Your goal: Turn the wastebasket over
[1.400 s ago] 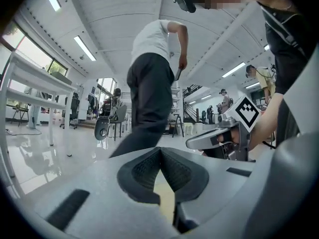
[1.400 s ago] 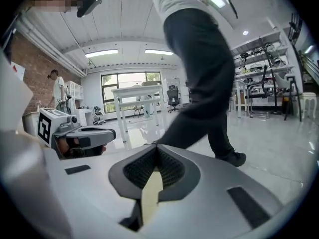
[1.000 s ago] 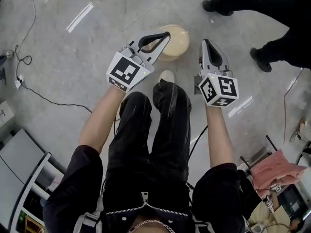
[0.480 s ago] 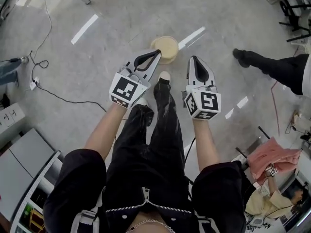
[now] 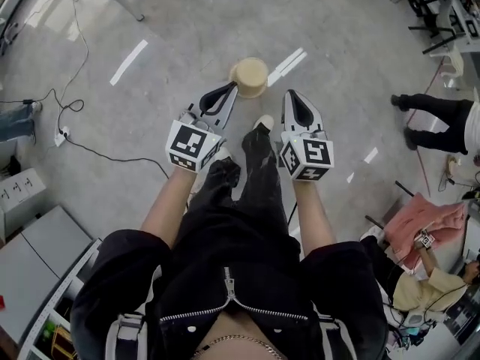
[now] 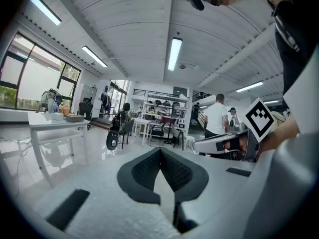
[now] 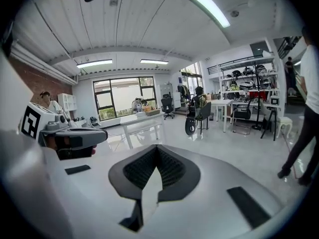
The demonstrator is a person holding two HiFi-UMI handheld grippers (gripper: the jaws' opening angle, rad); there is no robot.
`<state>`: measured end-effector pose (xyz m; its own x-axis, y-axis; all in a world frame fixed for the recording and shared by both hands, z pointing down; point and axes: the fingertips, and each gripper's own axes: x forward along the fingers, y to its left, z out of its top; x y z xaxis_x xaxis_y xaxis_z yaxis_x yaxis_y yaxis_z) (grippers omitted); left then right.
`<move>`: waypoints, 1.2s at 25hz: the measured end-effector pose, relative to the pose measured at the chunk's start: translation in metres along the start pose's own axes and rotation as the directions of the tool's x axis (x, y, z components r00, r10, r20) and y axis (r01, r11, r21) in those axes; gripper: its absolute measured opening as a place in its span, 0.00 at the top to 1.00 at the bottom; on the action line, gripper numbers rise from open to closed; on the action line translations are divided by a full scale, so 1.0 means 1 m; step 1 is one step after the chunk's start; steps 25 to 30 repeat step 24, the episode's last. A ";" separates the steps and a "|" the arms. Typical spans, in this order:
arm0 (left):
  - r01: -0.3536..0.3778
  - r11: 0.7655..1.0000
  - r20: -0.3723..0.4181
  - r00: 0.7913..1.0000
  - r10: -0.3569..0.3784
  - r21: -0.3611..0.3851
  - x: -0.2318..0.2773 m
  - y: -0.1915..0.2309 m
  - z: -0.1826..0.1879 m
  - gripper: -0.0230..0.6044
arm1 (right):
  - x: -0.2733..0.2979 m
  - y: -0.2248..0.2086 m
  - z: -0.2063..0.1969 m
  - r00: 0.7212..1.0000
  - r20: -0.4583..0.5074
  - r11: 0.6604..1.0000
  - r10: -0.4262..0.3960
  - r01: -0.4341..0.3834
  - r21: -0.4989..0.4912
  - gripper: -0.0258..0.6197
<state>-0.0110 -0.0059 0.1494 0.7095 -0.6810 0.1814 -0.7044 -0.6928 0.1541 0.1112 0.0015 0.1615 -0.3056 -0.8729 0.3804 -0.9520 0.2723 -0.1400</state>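
The beige round wastebasket stands on the grey floor, far below and just beyond both grippers. In the head view my left gripper is held high in front of my body, its jaws shut with nothing between them. Beside it, my right gripper is also shut and empty. Neither touches the basket. The left gripper view looks level across the room over the shut left gripper, with the right gripper at its side. The right gripper view shows the shut right gripper and the left gripper.
My own legs and shoe are under the grippers. A cable and power strip lie on the floor at left. Another person's legs stand at right, above a pink cloth. A grey cabinet sits at lower left.
Both grippers have risen well above the floor, still shut and empty. The wastebasket now looks smaller and farther below. The other person's legs have shifted to the right.
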 end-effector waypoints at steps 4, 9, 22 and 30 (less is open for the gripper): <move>-0.014 1.000 0.008 1.000 0.014 0.009 -0.021 -0.016 0.013 0.96 | -0.028 0.018 0.007 1.000 0.009 1.000 0.005 -0.005 0.026 0.95; -0.019 1.000 0.022 1.000 0.019 0.022 -0.032 -0.023 0.024 0.96 | -0.044 0.028 0.016 1.000 0.031 1.000 0.001 -0.001 0.018 0.95; 0.001 1.000 0.038 0.999 -0.002 0.031 -0.035 -0.051 0.034 0.96 | -0.068 0.016 0.013 0.999 0.030 0.999 -0.036 0.035 0.039 0.95; 0.001 0.999 0.041 0.999 -0.003 0.035 -0.038 -0.051 0.036 0.96 | -0.068 0.018 0.013 0.999 0.032 0.998 -0.033 0.031 0.049 0.95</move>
